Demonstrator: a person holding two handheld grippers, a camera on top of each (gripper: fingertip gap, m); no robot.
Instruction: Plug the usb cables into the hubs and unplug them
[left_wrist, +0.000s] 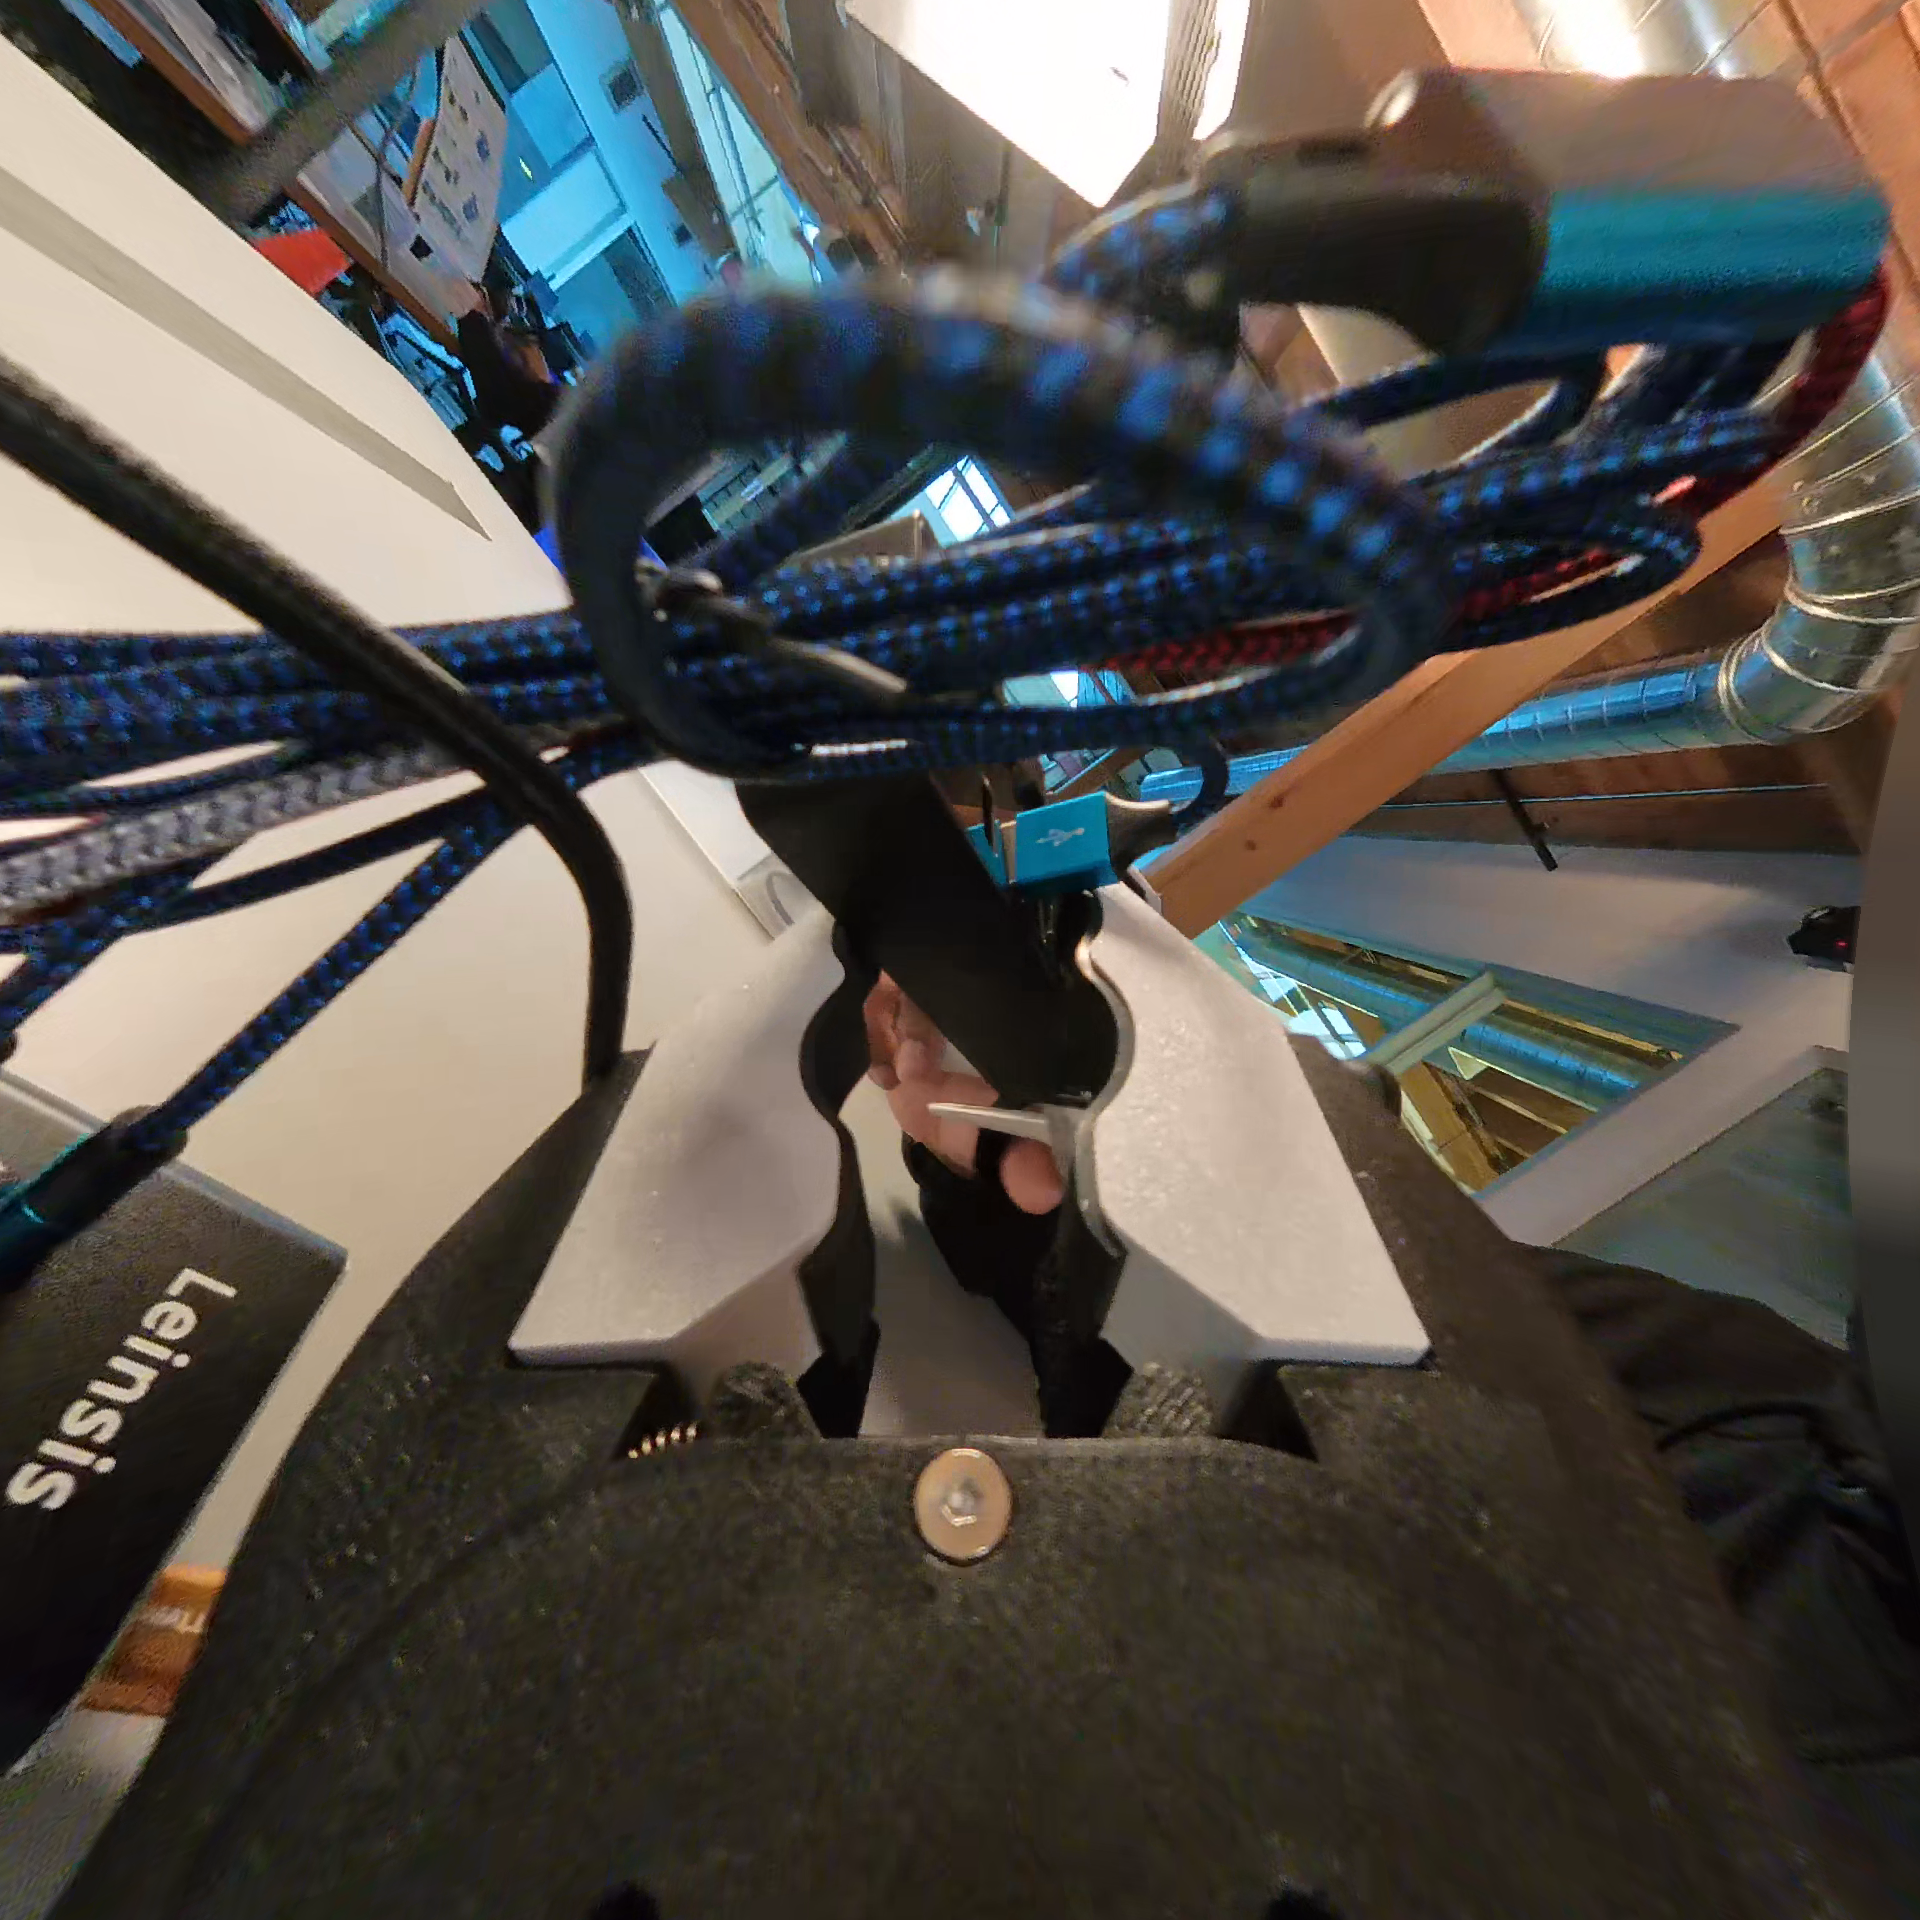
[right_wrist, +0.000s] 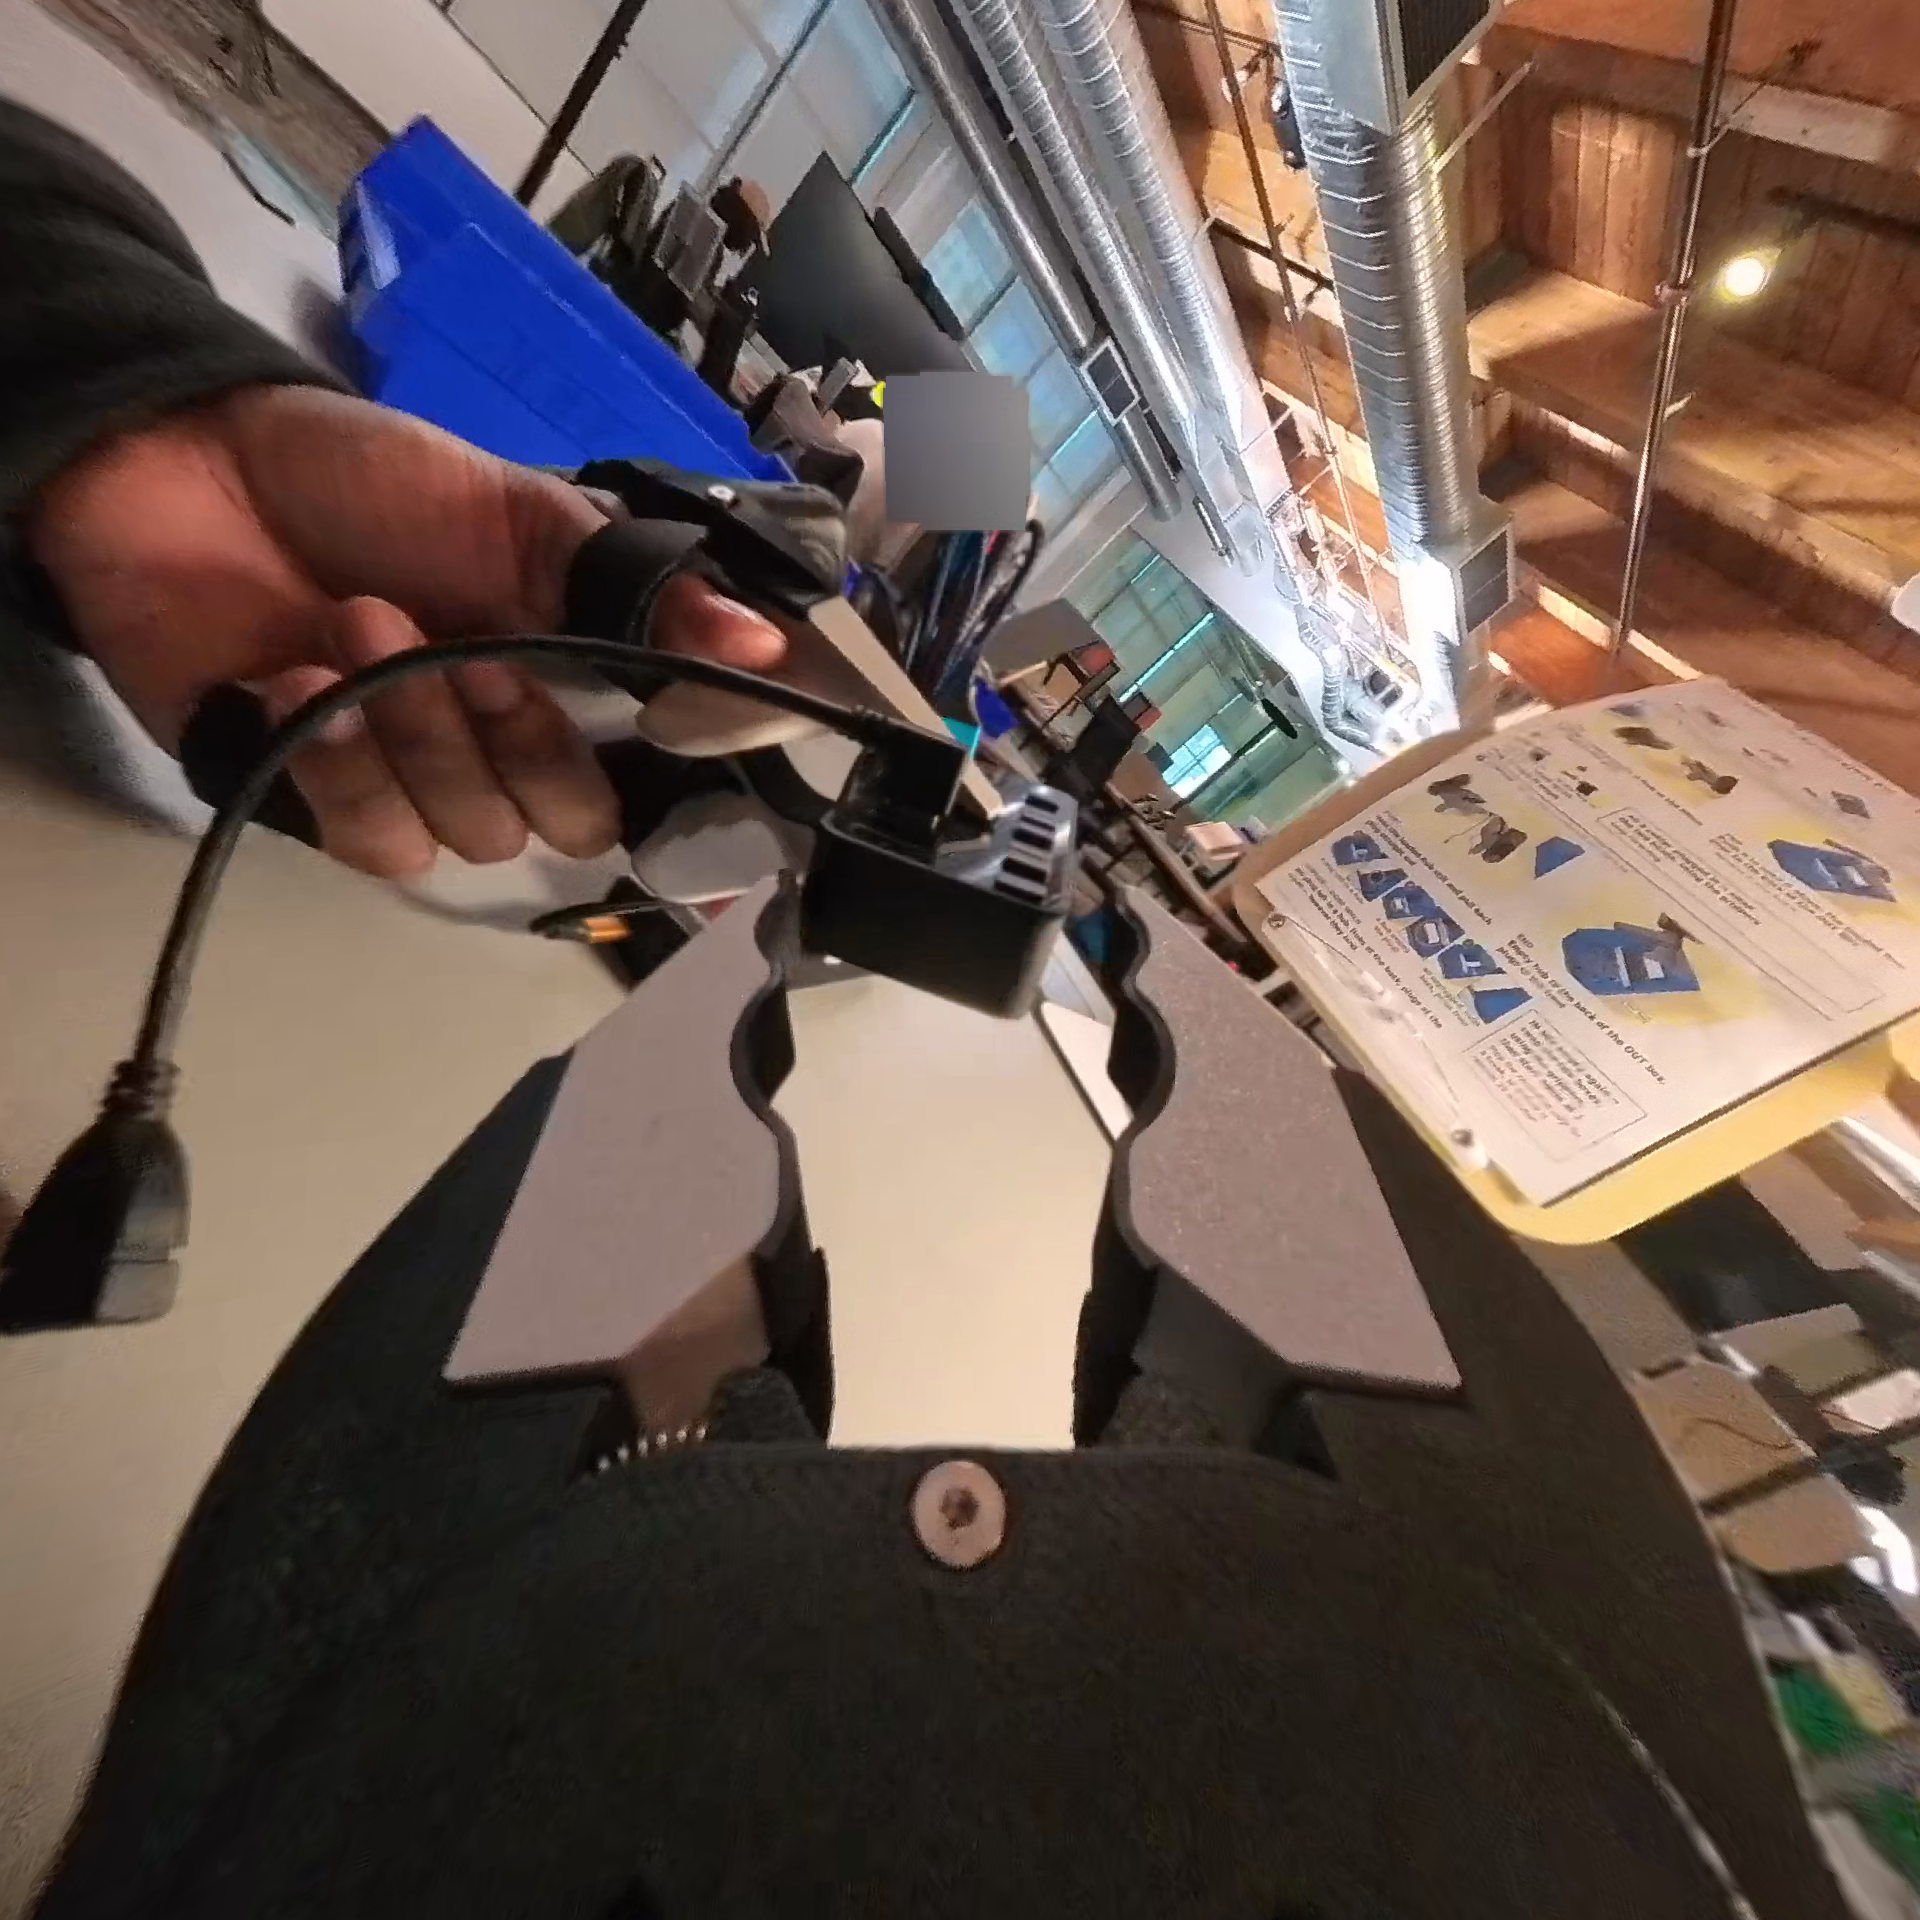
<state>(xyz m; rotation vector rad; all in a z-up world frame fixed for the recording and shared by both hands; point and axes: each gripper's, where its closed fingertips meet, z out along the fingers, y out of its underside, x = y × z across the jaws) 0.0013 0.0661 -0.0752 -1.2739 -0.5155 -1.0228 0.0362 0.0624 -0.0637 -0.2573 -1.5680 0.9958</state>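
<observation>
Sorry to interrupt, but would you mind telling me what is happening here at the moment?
A person is working on USB cables and hubs with two handheld grippers. The left gripper is shut on a black hub that has a teal USB plug in it, with blue braided cables hanging ahead. The right gripper is open, close to that hub.

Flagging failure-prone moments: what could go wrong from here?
1. The blue braided cables loop in a tangle above the left gripper; pulling one plug may drag the rest.
2. The right gripper has its jaws open close to the black hub; closing off-centre could twist it.
3. The hub's lead dangles and may snag.
</observation>
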